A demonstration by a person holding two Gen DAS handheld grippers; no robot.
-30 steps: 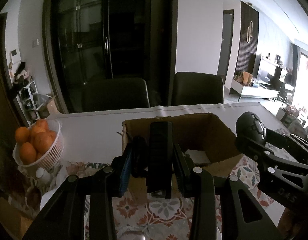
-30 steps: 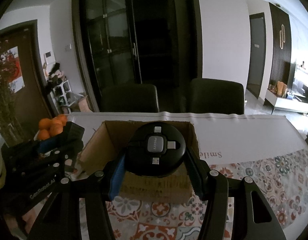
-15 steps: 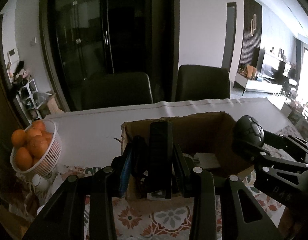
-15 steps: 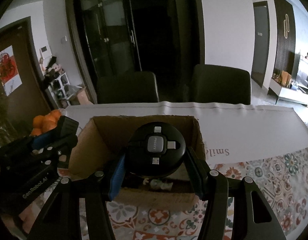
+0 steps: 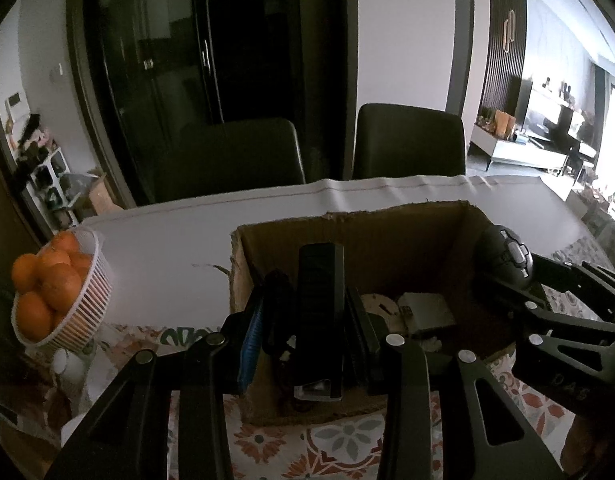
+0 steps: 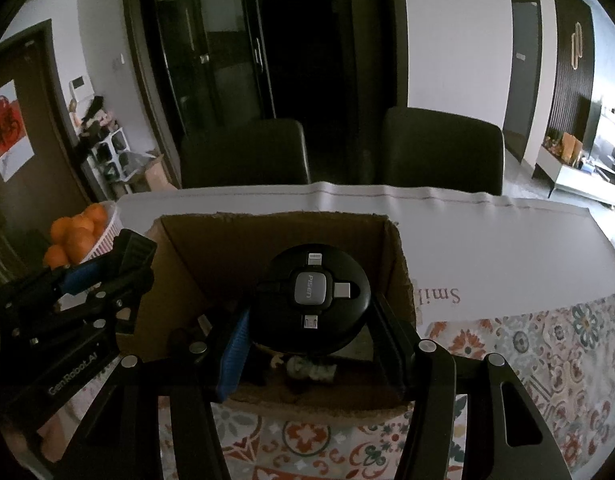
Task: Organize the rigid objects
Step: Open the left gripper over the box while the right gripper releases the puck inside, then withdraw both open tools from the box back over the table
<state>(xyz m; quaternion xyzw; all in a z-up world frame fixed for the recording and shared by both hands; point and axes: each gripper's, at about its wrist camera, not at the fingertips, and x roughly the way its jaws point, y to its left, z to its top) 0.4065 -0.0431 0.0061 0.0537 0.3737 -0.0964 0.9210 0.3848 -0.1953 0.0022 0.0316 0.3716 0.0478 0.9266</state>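
My left gripper (image 5: pixel 307 320) is shut on a slim black remote-like bar (image 5: pixel 319 320), held upright over the near left part of an open cardboard box (image 5: pixel 347 236). My right gripper (image 6: pixel 311 316) is shut on a round black cable reel (image 6: pixel 313 300) with a grey Pisen hub, held over the box (image 6: pixel 275 236). The right gripper also shows at the right of the left wrist view (image 5: pixel 507 256), and the left gripper at the left of the right wrist view (image 6: pixel 119 264). Inside the box lie a grey flat device (image 5: pixel 427 312) and a small pale object (image 6: pixel 311 368).
A white basket of oranges (image 5: pixel 55 292) stands left of the box. The table carries a patterned cloth (image 6: pixel 547 360) in front and a white sheet (image 5: pixel 167 240) behind. Two dark chairs (image 5: pixel 407 144) stand at the far edge.
Both grippers have moved forward and down over the box with their objects still held. The inside of the box shows more now.
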